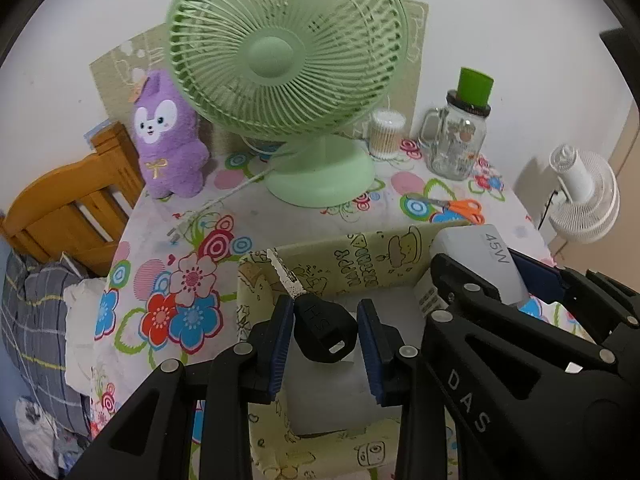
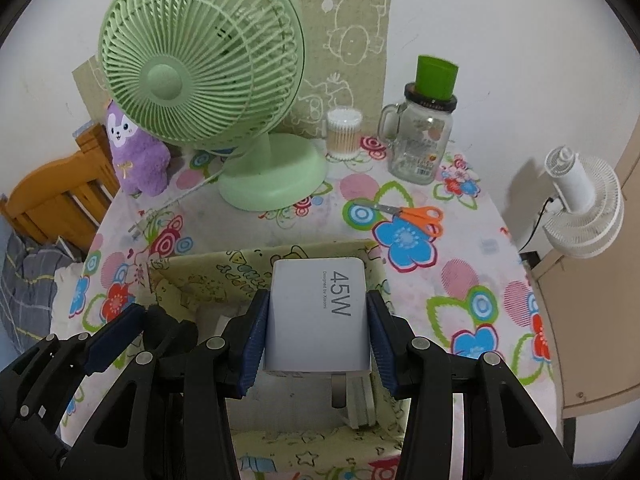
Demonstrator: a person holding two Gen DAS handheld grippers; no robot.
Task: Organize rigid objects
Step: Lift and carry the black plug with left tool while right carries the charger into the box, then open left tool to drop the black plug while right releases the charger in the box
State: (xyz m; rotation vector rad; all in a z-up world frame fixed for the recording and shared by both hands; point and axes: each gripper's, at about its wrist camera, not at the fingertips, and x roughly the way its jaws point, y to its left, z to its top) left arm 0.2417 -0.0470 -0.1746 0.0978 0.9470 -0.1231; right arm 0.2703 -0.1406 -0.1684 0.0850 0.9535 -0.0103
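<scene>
A yellow cartoon-print box [image 1: 360, 264] [image 2: 208, 276] stands open at the table's near edge. My left gripper [image 1: 325, 332] hangs over its inside; a black-headed key [image 1: 326, 330] sits between the blue pads, which stand apart with a gap on the right side. My right gripper [image 2: 318, 320] is shut on a white 45W charger [image 2: 318, 312] and holds it over the box. The charger also shows in the left wrist view [image 1: 480, 256]. Another white object [image 1: 320, 392] lies on the box floor.
A green desk fan [image 1: 288, 60] [image 2: 200, 64], purple plush [image 1: 168, 140], cotton-swab tub [image 2: 344, 134], glass jar with green cup [image 2: 424, 136] and orange scissors [image 2: 416, 216] sit on the floral tablecloth. A wooden chair [image 1: 60, 208] stands left, a white fan [image 2: 580, 208] right.
</scene>
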